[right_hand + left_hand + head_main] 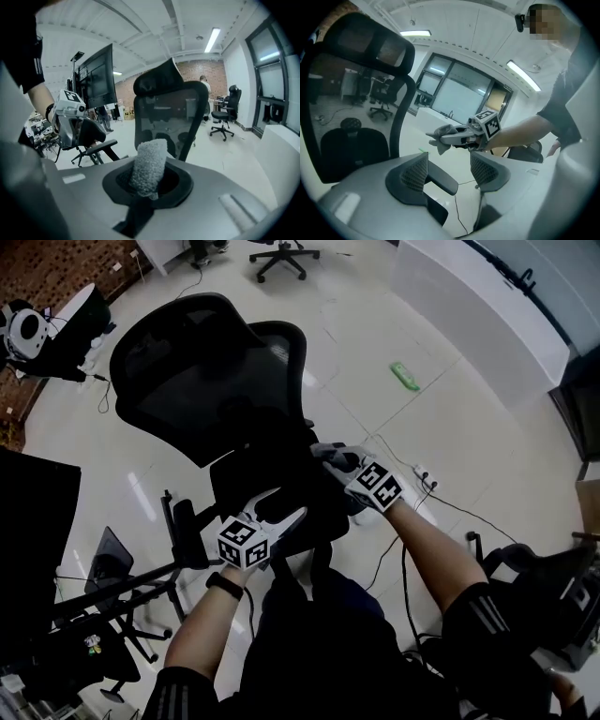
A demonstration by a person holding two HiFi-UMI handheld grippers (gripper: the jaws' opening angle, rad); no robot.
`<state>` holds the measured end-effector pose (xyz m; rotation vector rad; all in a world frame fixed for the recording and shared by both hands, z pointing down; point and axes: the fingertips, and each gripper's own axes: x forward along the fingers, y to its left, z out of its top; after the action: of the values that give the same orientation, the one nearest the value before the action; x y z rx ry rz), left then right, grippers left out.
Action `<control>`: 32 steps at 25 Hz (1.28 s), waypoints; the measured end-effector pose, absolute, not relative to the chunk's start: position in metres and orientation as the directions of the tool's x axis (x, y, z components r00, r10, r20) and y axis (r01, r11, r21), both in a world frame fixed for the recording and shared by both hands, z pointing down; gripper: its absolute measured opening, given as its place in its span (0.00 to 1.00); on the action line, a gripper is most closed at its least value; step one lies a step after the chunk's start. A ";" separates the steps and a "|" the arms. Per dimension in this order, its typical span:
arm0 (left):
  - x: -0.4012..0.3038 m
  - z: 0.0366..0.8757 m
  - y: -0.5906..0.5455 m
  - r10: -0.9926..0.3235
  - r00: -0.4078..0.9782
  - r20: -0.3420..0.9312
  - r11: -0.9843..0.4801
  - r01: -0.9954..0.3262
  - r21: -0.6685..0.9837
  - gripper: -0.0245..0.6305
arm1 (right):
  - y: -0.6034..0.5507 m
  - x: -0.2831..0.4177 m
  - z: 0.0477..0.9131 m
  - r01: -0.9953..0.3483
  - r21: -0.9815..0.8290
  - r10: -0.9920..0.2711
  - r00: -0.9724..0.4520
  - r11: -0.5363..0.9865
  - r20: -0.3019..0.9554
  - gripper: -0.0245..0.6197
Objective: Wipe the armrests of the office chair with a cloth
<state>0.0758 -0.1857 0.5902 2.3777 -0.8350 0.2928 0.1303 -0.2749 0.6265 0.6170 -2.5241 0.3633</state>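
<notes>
Right fingers: my right gripper (336, 460) is clamped tight on the grey cloth (150, 161); a nubbly wad of it sticks up past the tips.
Left fingers: my left gripper (450, 169) is spread wide, with nothing between the pads.
Cloth position: it hangs over the 3 o'clock edge of the office chair (206, 381) seat, below the backrest, touching nothing I can make out.
Armrest in sight: one black armrest (185, 526) sits on the 9 o'clock side of the seat, and the right gripper view shows it just beside my left gripper.
Key relation: from the cloth, that armrest lies at about 8 o'clock, across the seat. Its long axis runs roughly 12 to 6. My left hand is far nearer, but the cloth is in my right.
Other armrest: it should be under my right hand, but it's lost in the dark, so I can't place it.
Judgement: no wiping contact yet. I'd reach across, or find the near pad first.
</notes>
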 end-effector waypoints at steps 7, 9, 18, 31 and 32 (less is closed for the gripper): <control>0.089 0.652 -0.200 -0.419 0.787 0.452 -0.616 -0.613 0.495 0.50 | -0.309 0.138 0.717 -0.485 -0.106 -0.284 -0.659 0.868 0.696 0.10; 0.092 0.667 -0.200 -0.401 0.788 0.468 -0.608 -0.611 0.507 0.50 | -0.315 0.139 0.737 -0.474 -0.085 -0.268 -0.627 0.876 0.732 0.10; 0.109 0.699 -0.197 -0.333 0.804 0.493 -0.606 -0.583 0.541 0.51 | -0.322 0.137 0.801 -0.393 -0.031 -0.194 -0.520 0.919 0.832 0.10; 0.128 0.702 -0.209 -0.303 0.818 0.488 -0.622 -0.558 0.549 0.51 | -0.317 0.148 0.829 -0.260 0.018 -0.145 -0.480 0.966 0.865 0.10; 0.129 0.703 -0.210 -0.300 0.819 0.489 -0.623 -0.556 0.550 0.51 | -0.317 0.146 0.830 -0.252 0.019 -0.141 -0.475 0.968 0.869 0.10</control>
<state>0.1295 -0.2099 0.7027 2.2762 -0.6242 0.4582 0.1464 -0.3174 0.8300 0.2772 -2.0734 0.1351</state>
